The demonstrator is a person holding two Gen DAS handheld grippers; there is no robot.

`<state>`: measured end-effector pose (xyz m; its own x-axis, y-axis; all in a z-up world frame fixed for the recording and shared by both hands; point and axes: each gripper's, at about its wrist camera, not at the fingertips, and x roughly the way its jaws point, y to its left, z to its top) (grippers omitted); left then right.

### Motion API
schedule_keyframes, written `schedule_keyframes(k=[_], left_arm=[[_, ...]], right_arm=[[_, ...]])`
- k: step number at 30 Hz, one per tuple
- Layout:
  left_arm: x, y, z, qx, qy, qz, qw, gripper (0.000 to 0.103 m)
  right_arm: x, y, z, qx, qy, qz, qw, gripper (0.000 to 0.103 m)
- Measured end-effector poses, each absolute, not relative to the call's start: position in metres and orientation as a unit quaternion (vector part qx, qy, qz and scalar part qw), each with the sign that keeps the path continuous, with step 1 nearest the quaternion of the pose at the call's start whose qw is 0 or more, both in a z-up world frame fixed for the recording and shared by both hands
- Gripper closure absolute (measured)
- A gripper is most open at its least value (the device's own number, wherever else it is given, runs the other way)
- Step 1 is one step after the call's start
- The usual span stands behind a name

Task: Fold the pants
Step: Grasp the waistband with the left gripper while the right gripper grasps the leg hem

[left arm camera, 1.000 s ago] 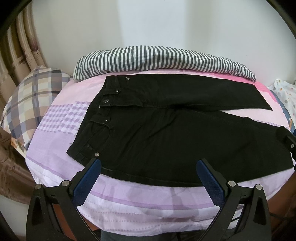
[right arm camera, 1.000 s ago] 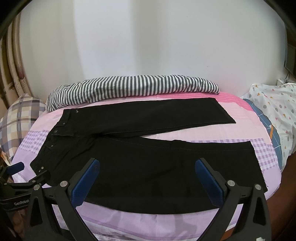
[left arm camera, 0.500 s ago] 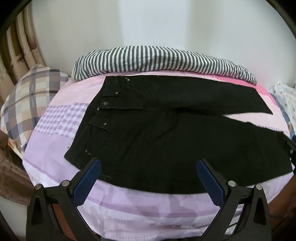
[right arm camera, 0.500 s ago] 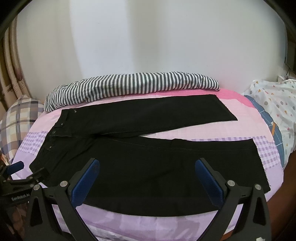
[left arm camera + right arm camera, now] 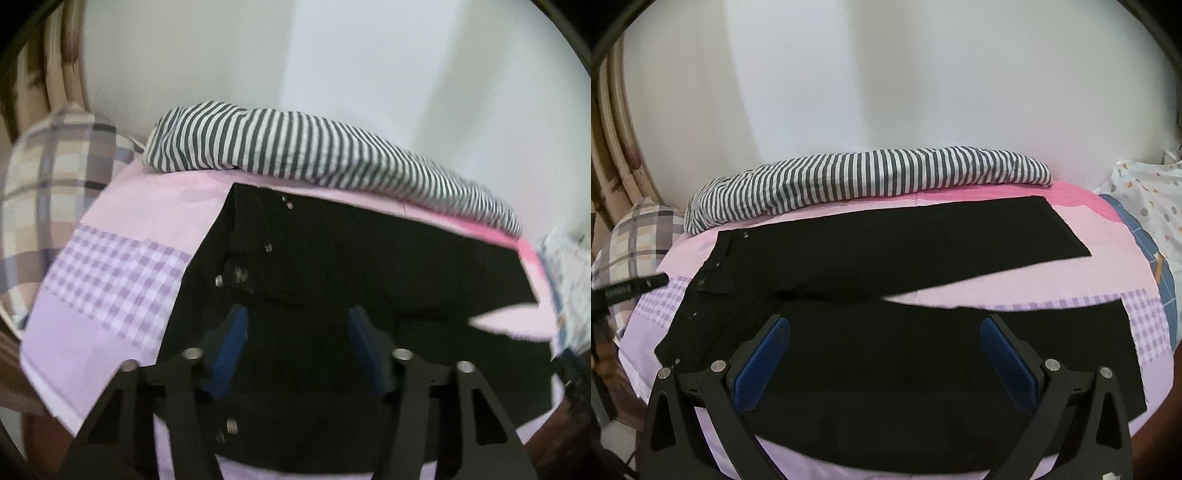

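Lighting: soft, even, bright on wall (image 5: 886, 92). Left wrist view motion-blurred; right wrist sharp. Fisheye bending, dark corner vignette both.

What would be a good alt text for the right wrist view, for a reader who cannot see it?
Black pants lie flat on a pink and purple bed sheet, legs spread in a V toward the right. The open right claw hovers over the near leg, holding nothing. A striped bolster lies behind, against a white wall.
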<state>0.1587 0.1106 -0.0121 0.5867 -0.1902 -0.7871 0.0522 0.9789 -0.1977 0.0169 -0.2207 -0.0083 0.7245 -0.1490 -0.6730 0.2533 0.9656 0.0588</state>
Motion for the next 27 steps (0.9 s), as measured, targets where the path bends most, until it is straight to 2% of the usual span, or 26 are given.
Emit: schedule_keyframes(k=[7,12,18,27], left_arm=[[0.247,0.163,-0.029,-0.163,0.474,-0.102,0.859,0.058],[0.312,0.192,-0.064,-0.239,0.514,-0.131,0.814,0.072],[0.366,0.209,-0.106,-0.293,0.544,-0.148,0.773,0.074],[0.411,0.209,-0.139,-0.297,0.567,-0.165,0.75,0.075]], right_arm=[[0.072,-0.225,-0.011,0.088,0.373,-0.092,0.919,0.0],[0.113,-0.228,-0.017,0.095,0.393,-0.086,0.911,0.0],[0.152,-0.221,-0.031,0.072,0.409,-0.087,0.906,0.0],[0.201,-0.217,-0.056,0.061,0.431,-0.073,0.897,0.0]])
